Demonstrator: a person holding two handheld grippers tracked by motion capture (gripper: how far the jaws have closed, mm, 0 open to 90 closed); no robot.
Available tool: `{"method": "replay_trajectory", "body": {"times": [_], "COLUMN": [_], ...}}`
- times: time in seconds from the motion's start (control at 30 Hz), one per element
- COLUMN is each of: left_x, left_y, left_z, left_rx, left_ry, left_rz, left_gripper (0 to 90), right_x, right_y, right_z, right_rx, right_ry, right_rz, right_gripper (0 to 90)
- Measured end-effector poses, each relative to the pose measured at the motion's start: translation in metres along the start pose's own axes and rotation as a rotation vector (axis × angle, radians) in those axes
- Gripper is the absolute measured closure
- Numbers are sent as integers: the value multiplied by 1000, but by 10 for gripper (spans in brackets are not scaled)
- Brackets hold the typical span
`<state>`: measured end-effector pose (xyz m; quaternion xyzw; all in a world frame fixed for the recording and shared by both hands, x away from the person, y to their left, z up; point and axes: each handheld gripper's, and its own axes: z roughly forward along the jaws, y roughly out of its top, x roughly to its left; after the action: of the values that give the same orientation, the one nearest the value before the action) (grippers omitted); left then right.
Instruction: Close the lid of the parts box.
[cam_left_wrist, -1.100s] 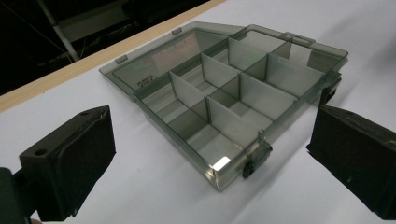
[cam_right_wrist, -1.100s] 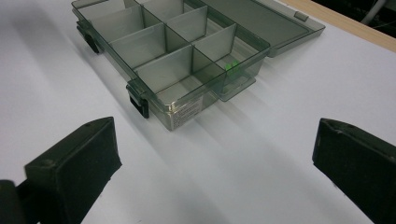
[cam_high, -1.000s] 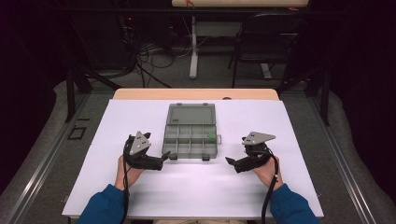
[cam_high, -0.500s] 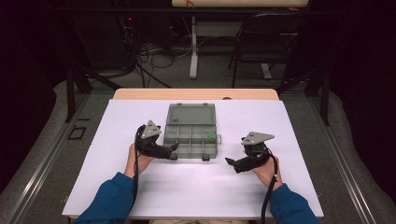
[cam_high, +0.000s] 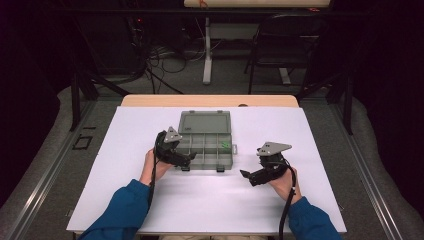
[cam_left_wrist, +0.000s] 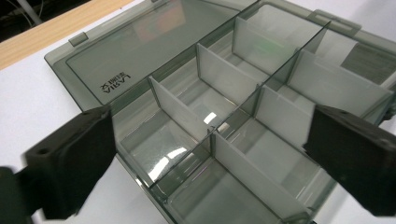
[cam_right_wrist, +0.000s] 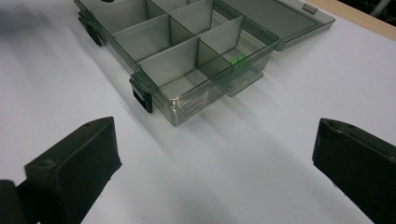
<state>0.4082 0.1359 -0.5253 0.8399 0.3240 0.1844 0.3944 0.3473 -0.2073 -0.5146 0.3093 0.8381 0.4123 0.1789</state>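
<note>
A grey see-through organiser box (cam_high: 207, 151) lies open at the table's middle, its lid (cam_high: 204, 122) folded flat behind it. A small green thing (cam_high: 226, 146) sits in a right-end compartment. My left gripper (cam_high: 189, 159) is at the box's front left corner. In the left gripper view it (cam_left_wrist: 212, 140) is open, and the box's dividers (cam_left_wrist: 224, 79) lie between its jaws. My right gripper (cam_high: 248, 177) rests a little to the right of the box and nearer the person. It (cam_right_wrist: 215, 144) is open over bare table, facing the box (cam_right_wrist: 187, 51) and the green thing (cam_right_wrist: 238, 60).
The white table top (cam_high: 210, 200) spreads around the box, with a wooden strip (cam_high: 210, 100) along its far edge. Beyond it, a dark floor holds cables (cam_high: 155, 57), a chair (cam_high: 280, 45) and table legs. Black latches (cam_right_wrist: 142, 100) stick out from the box's front wall.
My left gripper has moved right and forward, from the table left of the box to the box's front left corner. The right gripper has stayed where it was.
</note>
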Motion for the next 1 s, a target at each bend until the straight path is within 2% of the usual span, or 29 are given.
{"method": "replay_trajectory", "body": {"times": [0.07,0.23,0.47,0.7,0.87,1.0], "left_x": [0,-2,-3,-3,-3,-6], "left_y": [0,-1,-2,-4,-5,-3], "left_z": [2,9,14,18,19,21], "left_rx": [3,30,46,74,69,85], "left_ry": [9,-14,-21,-7,-3,13], "left_rz": [2,6,2,-10,-15,8], "left_gripper": [89,222,403,501,517,536], "right_x": [1,0,1,0,0,-1], "right_y": [0,0,0,-1,-1,-1], "right_z": [1,1,1,2,2,3], "right_rx": [6,7,11,10,7,6], "right_ry": [1,1,-1,-1,1,-2], "right_rz": [0,-1,2,1,9,11], "right_gripper": [0,0,0,0,0,0]}}
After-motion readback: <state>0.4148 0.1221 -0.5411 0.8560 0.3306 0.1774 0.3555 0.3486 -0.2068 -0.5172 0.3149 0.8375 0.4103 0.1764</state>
